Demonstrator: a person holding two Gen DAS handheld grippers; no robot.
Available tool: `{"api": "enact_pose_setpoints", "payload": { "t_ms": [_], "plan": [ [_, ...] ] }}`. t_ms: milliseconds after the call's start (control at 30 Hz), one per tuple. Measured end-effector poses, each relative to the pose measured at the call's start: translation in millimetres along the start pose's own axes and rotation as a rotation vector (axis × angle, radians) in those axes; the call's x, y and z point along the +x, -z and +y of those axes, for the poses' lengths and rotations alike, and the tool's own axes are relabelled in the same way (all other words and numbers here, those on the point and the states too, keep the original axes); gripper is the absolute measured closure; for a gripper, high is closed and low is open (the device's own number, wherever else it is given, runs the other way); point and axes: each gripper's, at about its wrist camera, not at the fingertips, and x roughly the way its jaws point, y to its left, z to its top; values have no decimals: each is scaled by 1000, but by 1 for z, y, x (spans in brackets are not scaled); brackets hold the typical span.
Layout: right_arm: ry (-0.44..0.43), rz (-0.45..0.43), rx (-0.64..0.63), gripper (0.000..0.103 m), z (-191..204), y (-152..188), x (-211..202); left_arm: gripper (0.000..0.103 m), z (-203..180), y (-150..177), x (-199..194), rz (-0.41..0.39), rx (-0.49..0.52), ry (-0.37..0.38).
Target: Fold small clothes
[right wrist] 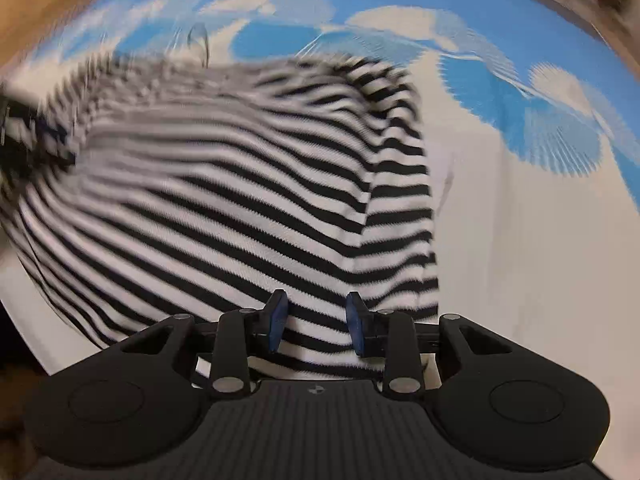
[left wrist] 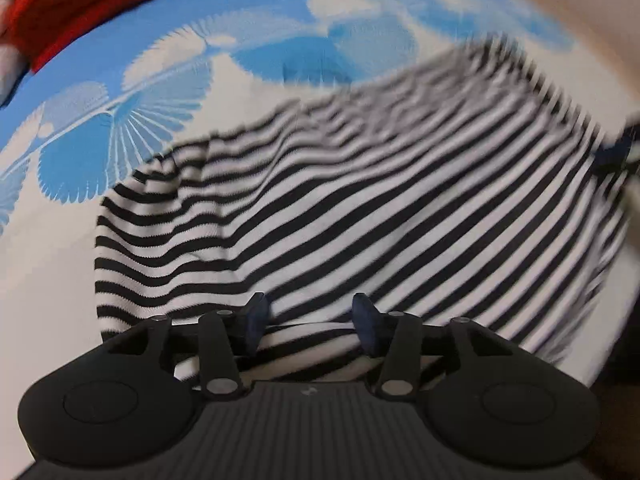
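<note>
black-and-white striped garment [left wrist: 360, 208], blue-and-white patterned sheet [left wrist: 120, 120]

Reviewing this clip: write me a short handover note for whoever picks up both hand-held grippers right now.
Left hand-held gripper: open, nothing held, over the near edge of the striped shirt.
Right hand-held gripper: open, nothing held, above the same shirt's near edge.
Things: the shirt lies on the blue-and-white bedsheet, with folded layers along its near edge. A red cloth sits at the far left.
Done: at least one fold looks laid.
Left: probably further folds and smoothing; blur hides the far edge.
</note>
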Motion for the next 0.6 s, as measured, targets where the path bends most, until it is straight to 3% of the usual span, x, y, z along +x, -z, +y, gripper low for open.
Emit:
{"api": "enact_pose_setpoints", "payload": {
  "t_ms": [67,167,200,267,333,433,500,533,567,600],
  "plan": [
    [-9,-11,43,69,-7,6,-10,52,1,7,-11,-23,-15,46],
    [97,125,-42,70,1,32,7,53,-6,32,11,154,23,-21],
    [109,108,-77,70,5,35,4,53,-7,37,7,151,34,-35],
    [136,104,-39,69,7,35,-6,53,-7,41,-11,119,-6,-54],
    [186,96,-8,70,8,39,-17,53,-1,47,-38,37,-94,-79],
    [300,-8,4,70,16,42,-47,53,15,59,-73,-75,-272,-104],
    [321,-138,70,69,21,44,-77,65,23,74,-93,-141,-408,-90],
    [314,-214,131,69,23,46,-95,90,28,86,-101,-166,-470,-76],
    [301,-270,184,68,25,50,-108,101,26,94,-112,-179,-518,-65],
    [283,-325,241,68,28,54,-121,101,28,107,-114,-188,-567,-63]
  ]
}}
